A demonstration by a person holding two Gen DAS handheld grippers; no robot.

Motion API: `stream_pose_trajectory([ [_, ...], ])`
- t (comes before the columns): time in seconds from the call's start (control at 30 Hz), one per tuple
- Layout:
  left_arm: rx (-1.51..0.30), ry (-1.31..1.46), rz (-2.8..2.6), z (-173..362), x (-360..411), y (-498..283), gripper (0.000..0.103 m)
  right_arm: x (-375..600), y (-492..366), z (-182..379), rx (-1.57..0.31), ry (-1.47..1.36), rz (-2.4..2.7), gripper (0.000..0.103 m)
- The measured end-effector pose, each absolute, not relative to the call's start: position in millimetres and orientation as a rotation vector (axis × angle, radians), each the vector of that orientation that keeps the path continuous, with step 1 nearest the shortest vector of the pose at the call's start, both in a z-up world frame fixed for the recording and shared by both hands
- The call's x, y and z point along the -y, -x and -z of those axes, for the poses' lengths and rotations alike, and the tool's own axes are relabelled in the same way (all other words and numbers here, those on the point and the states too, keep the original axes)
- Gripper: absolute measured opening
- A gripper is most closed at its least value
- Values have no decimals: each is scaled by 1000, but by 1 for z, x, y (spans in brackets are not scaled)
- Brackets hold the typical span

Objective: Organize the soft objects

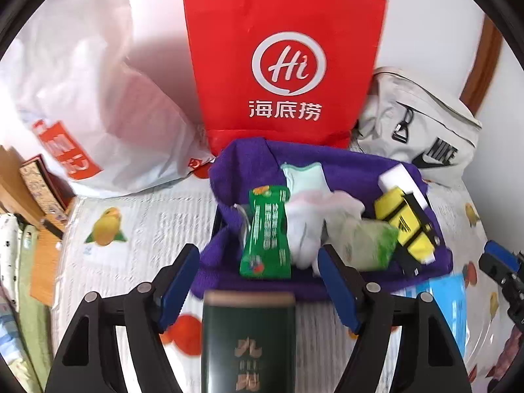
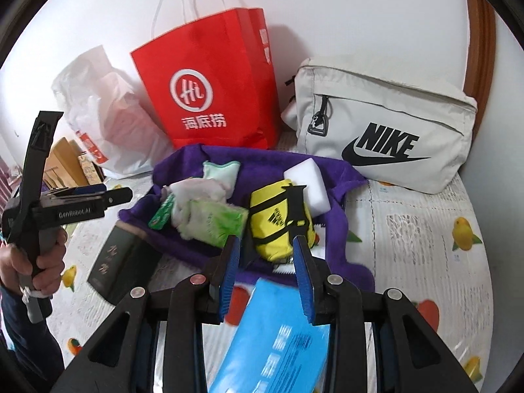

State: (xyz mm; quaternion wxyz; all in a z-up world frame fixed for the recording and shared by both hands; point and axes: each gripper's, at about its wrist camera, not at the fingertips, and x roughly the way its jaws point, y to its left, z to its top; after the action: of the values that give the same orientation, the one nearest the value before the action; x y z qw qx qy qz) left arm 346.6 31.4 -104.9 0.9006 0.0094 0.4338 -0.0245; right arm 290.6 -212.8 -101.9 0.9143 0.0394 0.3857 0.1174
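Observation:
A purple towel point(image 1: 327, 160) point(image 2: 183, 170) lies spread on the fruit-print cover. On it are a green packet point(image 1: 265, 232), a white cloth point(image 1: 308, 226), a green-and-white tissue pack point(image 2: 216, 221), a yellow pouch point(image 2: 271, 226), a white sponge point(image 2: 304, 177) and a mint cloth point(image 2: 219, 170). My left gripper point(image 1: 258, 249) is open above a dark green box point(image 1: 249, 337) that lies just in front of the towel, and its pads touch nothing. My right gripper point(image 2: 265, 240) is open over a blue packet point(image 2: 278, 327) at the towel's near edge, in front of the yellow pouch.
A red paper bag point(image 2: 209, 91) stands at the wall behind the towel. A white plastic bag point(image 2: 108, 114) is to its left and a pale Nike bag point(image 2: 386, 131) to its right. A person's hand point(image 2: 42, 262) holds the left gripper. Boxes point(image 1: 39, 183) are stacked at far left.

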Motion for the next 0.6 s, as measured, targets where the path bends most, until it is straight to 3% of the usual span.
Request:
stream_pose_trajectory([
  [0.27,-816,-91,-13,87,-23,-270,85,199,-233,88,-759,-59,-253,51],
  [0.43,-794,-156,-41,84,-11,-225,88,195,-197,83,-742,-68,-233,76],
  [0.6,-762,-111,-3,78,-5,-179,88,197,-160,83,-720,-81,-192,84],
])
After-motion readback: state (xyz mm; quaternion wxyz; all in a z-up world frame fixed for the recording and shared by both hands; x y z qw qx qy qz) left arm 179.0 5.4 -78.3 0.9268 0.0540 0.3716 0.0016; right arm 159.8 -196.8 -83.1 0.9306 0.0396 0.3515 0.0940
